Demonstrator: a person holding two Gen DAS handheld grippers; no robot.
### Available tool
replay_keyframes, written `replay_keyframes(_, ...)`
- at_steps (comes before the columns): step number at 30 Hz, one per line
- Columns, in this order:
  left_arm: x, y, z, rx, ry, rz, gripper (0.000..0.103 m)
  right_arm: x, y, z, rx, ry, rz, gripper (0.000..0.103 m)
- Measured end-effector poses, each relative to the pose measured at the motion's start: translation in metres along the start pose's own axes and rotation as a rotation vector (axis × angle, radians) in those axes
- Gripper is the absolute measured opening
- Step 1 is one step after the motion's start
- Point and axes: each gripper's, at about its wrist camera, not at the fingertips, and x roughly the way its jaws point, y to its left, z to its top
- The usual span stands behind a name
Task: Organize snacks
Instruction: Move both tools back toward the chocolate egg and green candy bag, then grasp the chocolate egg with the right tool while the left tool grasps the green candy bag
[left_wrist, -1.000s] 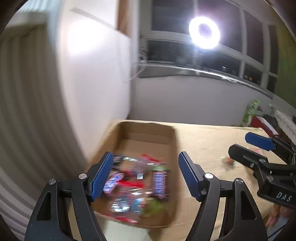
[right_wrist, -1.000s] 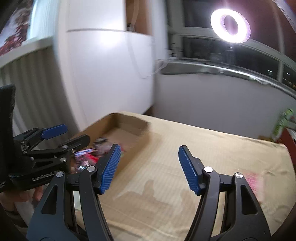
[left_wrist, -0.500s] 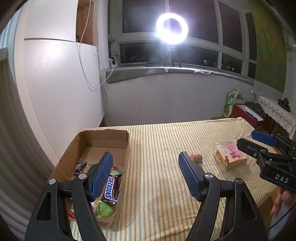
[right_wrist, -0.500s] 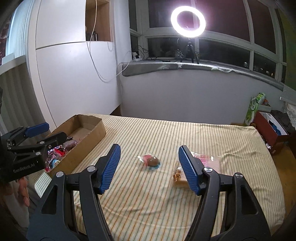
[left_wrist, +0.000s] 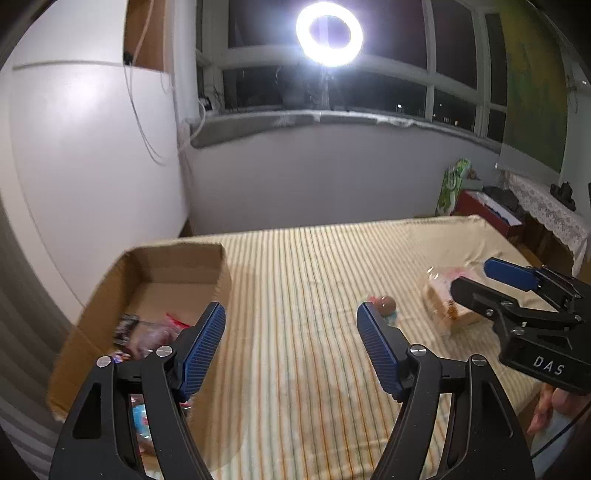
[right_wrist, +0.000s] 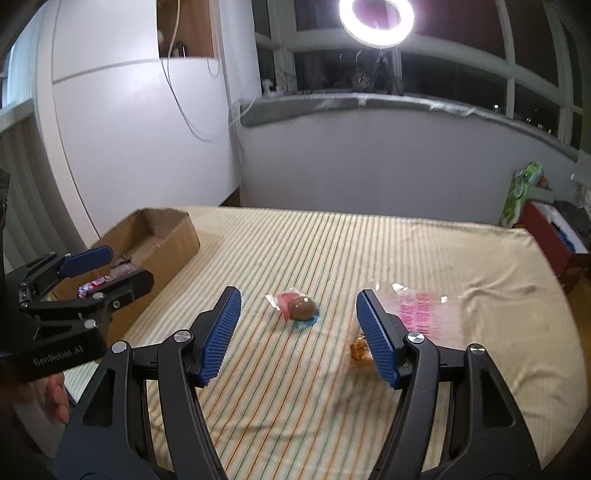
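A cardboard box (left_wrist: 173, 264) with several wrapped snacks (left_wrist: 147, 332) sits at the left of the striped table; it also shows in the right wrist view (right_wrist: 166, 236). A round brown wrapped sweet (right_wrist: 301, 308) lies mid-table, also in the left wrist view (left_wrist: 384, 304). A clear bag with pink print holding pastry (right_wrist: 417, 314) lies to its right, also in the left wrist view (left_wrist: 443, 299). My left gripper (left_wrist: 290, 347) is open and empty beside the box. My right gripper (right_wrist: 297, 332) is open and empty, just before the sweet and the bag.
The striped cloth table (right_wrist: 369, 251) ends at a grey wall under a window with a ring light (right_wrist: 375, 18). A white cabinet (right_wrist: 129, 129) stands left. A green bag (right_wrist: 521, 192) and a red box (right_wrist: 550, 236) are beyond the right edge.
Both grippers swung right from the box toward the table's middle. The sweet and the pastry bag came into view and now sit closer to my right gripper. Both stayed open.
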Motion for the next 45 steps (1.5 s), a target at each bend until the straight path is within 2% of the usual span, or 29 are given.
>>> replay_keyframes(7, 0.051, 0.002, -0.019, -0.035, 0.120, 0.006, 0.073, 0.056, -0.005, -0.019, 0.016, 0.105, 0.027, 0.068)
replay_keyframes(9, 0.060, 0.002, -0.024, -0.041, 0.144, -0.002, 0.073, 0.063, -0.006, -0.022, 0.013, 0.111, 0.030, 0.068)
replay_keyframes(13, 0.064, -0.005, -0.027, -0.020, 0.136, 0.014, 0.078, 0.067, -0.005, -0.020, 0.006, 0.116, 0.034, 0.068)
replay_keyframes(18, 0.059, -0.007, -0.018, -0.024, 0.103, 0.019, 0.078, 0.083, 0.003, -0.012, -0.059, 0.159, 0.021, 0.068)
replay_keyframes(20, 0.058, -0.006, -0.015, -0.036, 0.092, -0.003, 0.078, 0.091, 0.002, -0.009, -0.072, 0.182, 0.021, 0.068)
replay_keyframes(25, 0.076, -0.009, -0.008, -0.059, 0.116, -0.016, 0.078, 0.107, -0.003, -0.002, -0.086, 0.226, 0.043, 0.067)
replay_keyframes(27, 0.085, -0.013, -0.004, -0.066, 0.137, -0.049, 0.078, 0.109, -0.007, -0.002, -0.092, 0.235, 0.048, 0.055)
replay_keyframes(29, 0.094, -0.016, 0.000, -0.070, 0.151, -0.082, 0.078, 0.112, -0.012, -0.002, -0.091, 0.238, 0.047, 0.039)
replay_keyframes(34, 0.116, -0.022, 0.003, -0.075, 0.193, -0.126, 0.078, 0.107, -0.018, -0.003, -0.131, 0.246, 0.077, 0.031)
replay_keyframes(36, 0.125, -0.026, 0.001, -0.067, 0.214, -0.131, 0.078, 0.102, -0.022, -0.006, -0.133, 0.240, 0.077, 0.031)
replay_keyframes(39, 0.131, -0.038, 0.000, -0.050, 0.222, -0.175, 0.078, 0.094, -0.033, -0.012, -0.125, 0.227, 0.064, 0.030)
replay_keyframes(40, 0.133, -0.042, 0.001, -0.039, 0.222, -0.182, 0.077, 0.093, -0.036, -0.012, -0.120, 0.224, 0.070, 0.030)
replay_keyframes(42, 0.139, -0.050, 0.002, -0.014, 0.230, -0.197, 0.056, 0.090, -0.042, -0.012, -0.096, 0.212, 0.080, 0.030)
replay_keyframes(43, 0.142, -0.052, 0.002, -0.006, 0.247, -0.187, 0.036, 0.090, -0.045, -0.011, -0.090, 0.211, 0.083, 0.030)
replay_keyframes(45, 0.146, -0.059, 0.001, 0.034, 0.253, -0.159, 0.034, 0.087, -0.052, -0.011, -0.071, 0.203, 0.084, 0.030)
